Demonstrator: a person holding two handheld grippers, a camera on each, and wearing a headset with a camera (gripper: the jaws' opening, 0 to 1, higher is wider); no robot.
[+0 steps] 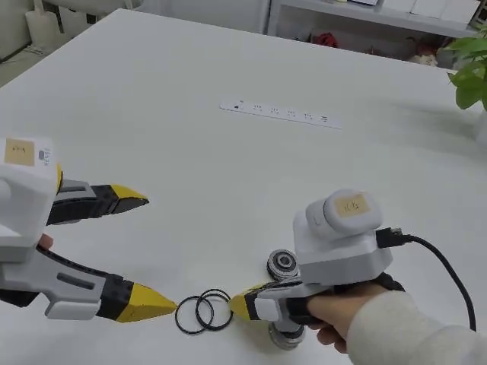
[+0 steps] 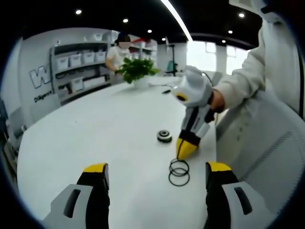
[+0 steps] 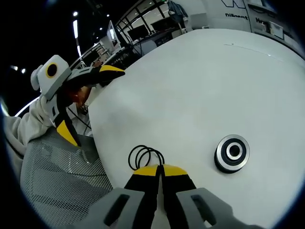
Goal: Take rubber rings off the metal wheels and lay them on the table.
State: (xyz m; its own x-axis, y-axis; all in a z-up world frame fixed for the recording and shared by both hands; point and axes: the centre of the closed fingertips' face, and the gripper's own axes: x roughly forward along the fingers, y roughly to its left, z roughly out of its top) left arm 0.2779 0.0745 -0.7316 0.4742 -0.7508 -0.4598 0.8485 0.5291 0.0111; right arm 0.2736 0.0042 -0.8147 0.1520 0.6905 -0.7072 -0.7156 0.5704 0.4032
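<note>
Power strip [image 1: 279,114], leafy plant [image 1: 470,67]

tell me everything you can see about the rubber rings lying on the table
Two thin black rubber rings lie flat on the white table, overlapping each other. Both look round and unstretched. The shut right gripper has its tip at their edge; contact is unclear. The open left gripper flanks them on the opposite side.

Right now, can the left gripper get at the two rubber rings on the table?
Probably yes. The left gripper is open, and the rubber rings lie flat on the bare table just ahead of its jaws. Only the right gripper, shut and close beside the rings, may crowd it.
</note>
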